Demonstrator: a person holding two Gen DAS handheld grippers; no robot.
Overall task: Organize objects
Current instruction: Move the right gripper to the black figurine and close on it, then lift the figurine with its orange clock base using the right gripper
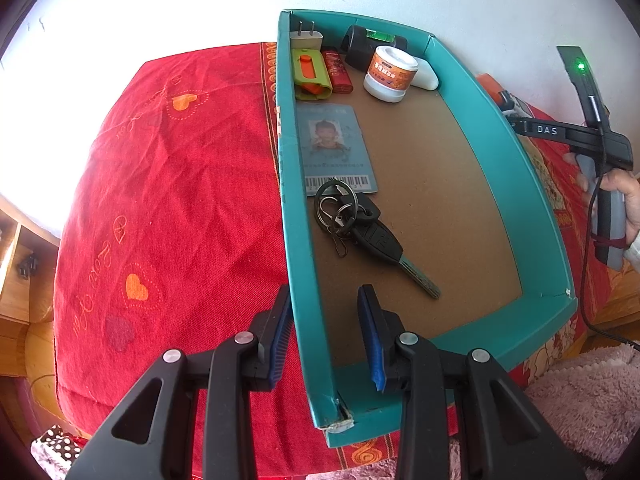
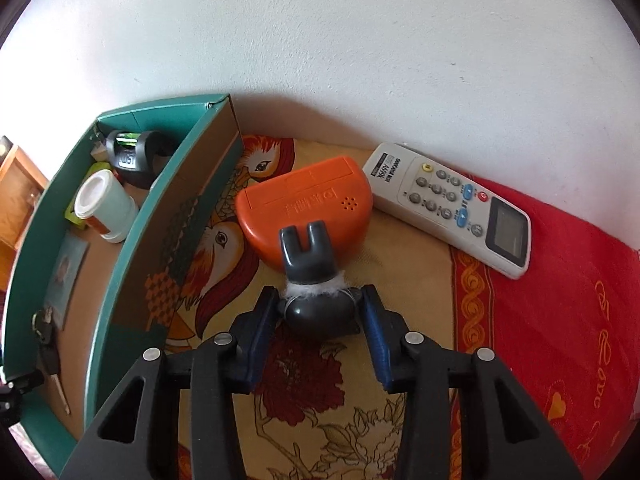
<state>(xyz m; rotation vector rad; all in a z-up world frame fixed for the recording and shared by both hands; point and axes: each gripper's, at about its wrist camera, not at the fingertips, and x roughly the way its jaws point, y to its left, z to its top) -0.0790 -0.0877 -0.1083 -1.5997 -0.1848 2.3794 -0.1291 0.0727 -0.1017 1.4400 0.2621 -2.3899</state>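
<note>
A teal box [image 1: 500, 152] on a red cloth holds a white jar [image 1: 390, 74], an ID card [image 1: 336, 148], a key bunch [image 1: 360, 224], a green-orange cutter [image 1: 311, 74], a red lighter [image 1: 338, 71], a plug [image 1: 306, 36] and a black device [image 1: 362, 46]. My left gripper [image 1: 326, 320] is open, its jaws astride the box's left wall near the front corner. My right gripper [image 2: 318, 312] is shut on a dark grey forked holder [image 2: 314, 276]. An orange case [image 2: 308, 204] and a white remote [image 2: 452, 204] lie beyond it, right of the box [image 2: 132, 248].
A white wall stands close behind everything. The red cloth [image 1: 172, 200] spreads left of the box. Wooden furniture [image 1: 16, 272] stands at the far left. A pink fluffy cloth [image 1: 580, 400] lies at the lower right. The right gripper tool [image 1: 592, 140] shows in the left wrist view.
</note>
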